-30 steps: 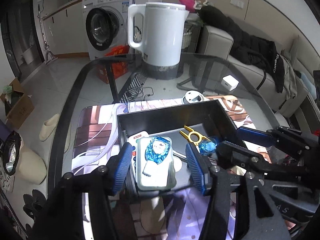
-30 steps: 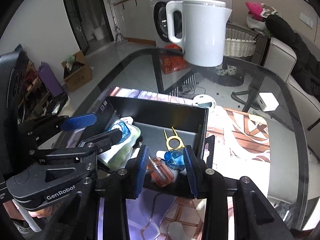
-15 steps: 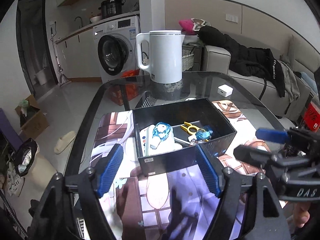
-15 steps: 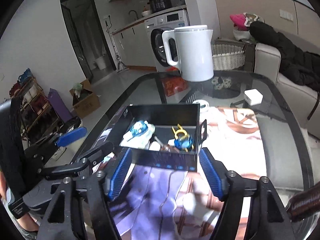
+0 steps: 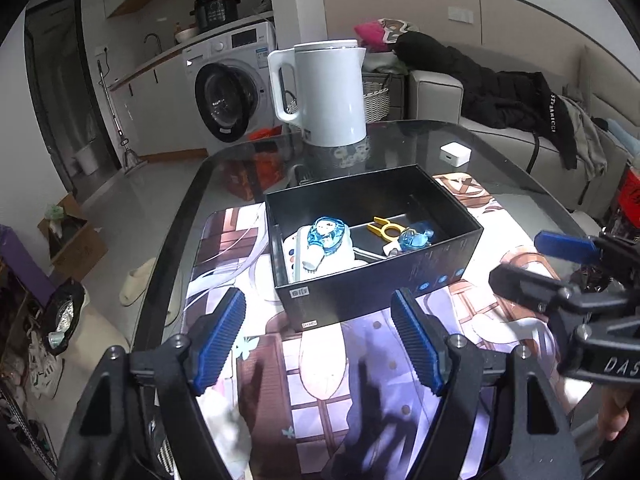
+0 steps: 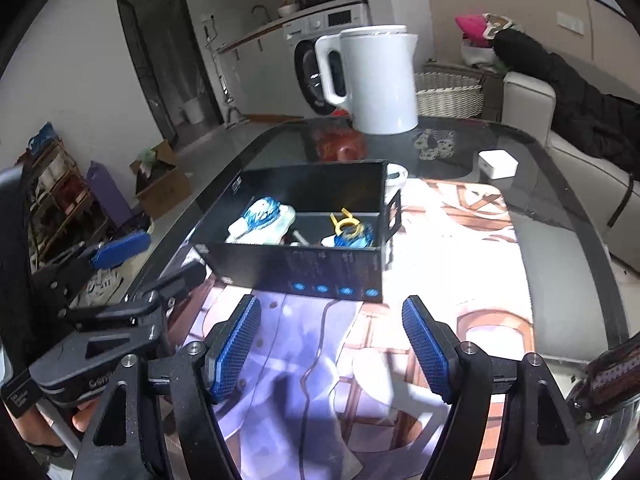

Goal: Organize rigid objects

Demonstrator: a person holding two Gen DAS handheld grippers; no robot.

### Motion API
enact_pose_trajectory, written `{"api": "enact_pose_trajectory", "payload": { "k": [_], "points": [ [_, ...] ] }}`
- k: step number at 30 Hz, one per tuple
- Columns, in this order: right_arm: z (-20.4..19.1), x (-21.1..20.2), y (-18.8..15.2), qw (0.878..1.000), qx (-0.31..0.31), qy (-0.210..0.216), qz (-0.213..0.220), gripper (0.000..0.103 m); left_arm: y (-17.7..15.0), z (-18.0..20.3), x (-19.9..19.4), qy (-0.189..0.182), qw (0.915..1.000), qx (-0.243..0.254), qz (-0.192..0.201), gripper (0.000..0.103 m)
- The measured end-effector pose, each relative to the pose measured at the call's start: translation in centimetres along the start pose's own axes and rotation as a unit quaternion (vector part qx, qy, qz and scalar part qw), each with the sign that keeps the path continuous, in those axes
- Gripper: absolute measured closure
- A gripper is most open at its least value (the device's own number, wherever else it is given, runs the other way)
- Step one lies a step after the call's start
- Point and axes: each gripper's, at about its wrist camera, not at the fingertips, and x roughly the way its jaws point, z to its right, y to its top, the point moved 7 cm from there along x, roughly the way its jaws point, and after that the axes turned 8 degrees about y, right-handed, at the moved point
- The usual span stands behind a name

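A black open box (image 5: 376, 292) (image 6: 304, 272) stands on a printed mat on the glass table. Inside lie a white tin with a blue figure (image 5: 324, 240) (image 6: 262, 218), a yellow clip (image 5: 384, 228) (image 6: 346, 222) and a blue round toy (image 5: 416, 238) (image 6: 352, 240). My left gripper (image 5: 320, 336) is open and empty, in front of the box and apart from it. My right gripper (image 6: 332, 340) is open and empty, also in front of the box. Each gripper shows at the side of the other's view.
A white kettle (image 5: 324, 92) (image 6: 376, 80) stands behind the box. A small white charger (image 5: 454, 154) (image 6: 498, 164) lies at the back right. A white round object (image 6: 396, 176) sits just behind the box. The table's dark rim (image 5: 176, 240) curves along the left.
Both grippers have pulled back and up out of the box and opened wide. The tin, the toy and the other items stay in the box.
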Motion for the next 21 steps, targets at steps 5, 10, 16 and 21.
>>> {"api": "enact_pose_trajectory", "payload": {
  "k": [5, 10, 16, 21],
  "points": [
    [-0.4, -1.9, 1.2, 0.998, -0.017, -0.008, 0.061, 0.022, 0.7, -1.0, -0.9, -0.001, 0.9991, -0.032, 0.027, 0.027],
    [-1.0, -3.7, 2.2, 0.993, -0.036, -0.015, 0.115, 0.020, 1.8, -2.1, -2.9, -0.002, 0.9949, -0.063, 0.079, 0.020],
    [-0.8, -4.8, 2.7, 0.989, -0.033, -0.016, 0.142, 0.018, 2.3, -2.7, -4.5, 0.003, 0.9906, -0.076, 0.113, 0.018],
    [-0.9, -5.8, 3.0, 0.986, -0.033, -0.020, 0.163, 0.018, 2.9, -2.8, -5.7, 0.000, 0.9867, -0.081, 0.141, 0.017]
  ]
}}
